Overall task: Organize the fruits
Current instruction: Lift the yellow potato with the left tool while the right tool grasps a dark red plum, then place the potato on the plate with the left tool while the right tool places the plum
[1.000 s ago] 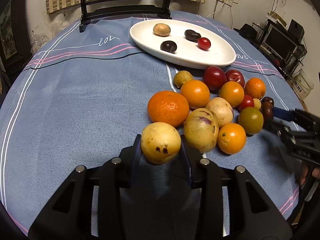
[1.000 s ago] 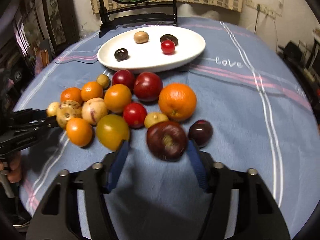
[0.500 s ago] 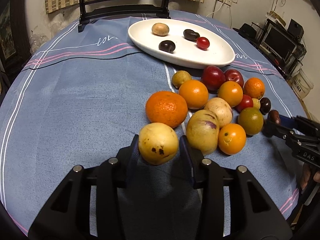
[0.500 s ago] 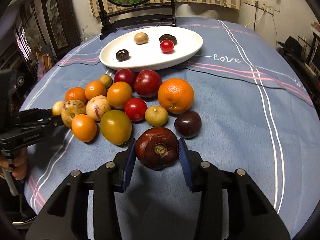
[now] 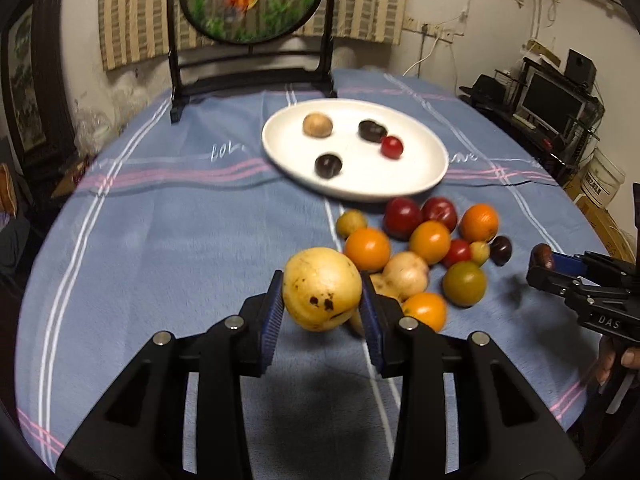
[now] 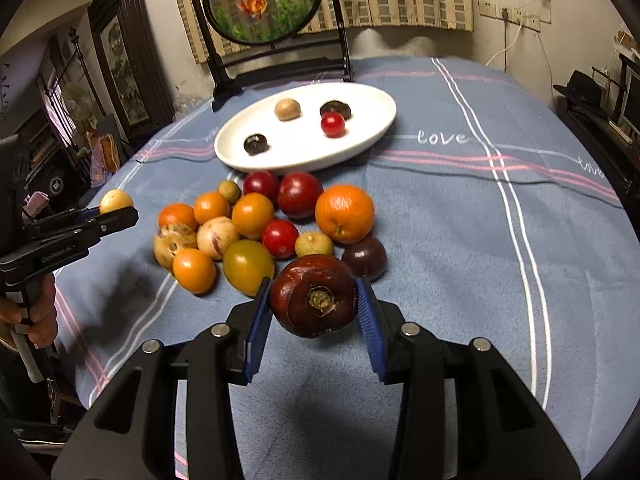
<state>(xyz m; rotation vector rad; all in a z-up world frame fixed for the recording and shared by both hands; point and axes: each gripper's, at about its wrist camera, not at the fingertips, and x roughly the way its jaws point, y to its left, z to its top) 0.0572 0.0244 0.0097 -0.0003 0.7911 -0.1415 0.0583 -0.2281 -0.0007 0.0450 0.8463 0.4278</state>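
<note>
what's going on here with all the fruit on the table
A person is sorting fruit with a handheld gripper in each hand. The left gripper is shut on a yellow spotted fruit, held above the blue tablecloth. The right gripper is shut on a dark reddish-brown fruit. A white plate already holds four small fruits, and a pile of oranges, red and yellowish fruits lies just in front of the plate.

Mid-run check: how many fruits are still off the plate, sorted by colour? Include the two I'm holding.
Orange fruit: 5
Red fruit: 3
Dark purple fruit: 1
Yellowish or tan fruit: 5
Held: 2, yellow fruit in left claw, brown-red fruit in right claw
Total: 16
</note>
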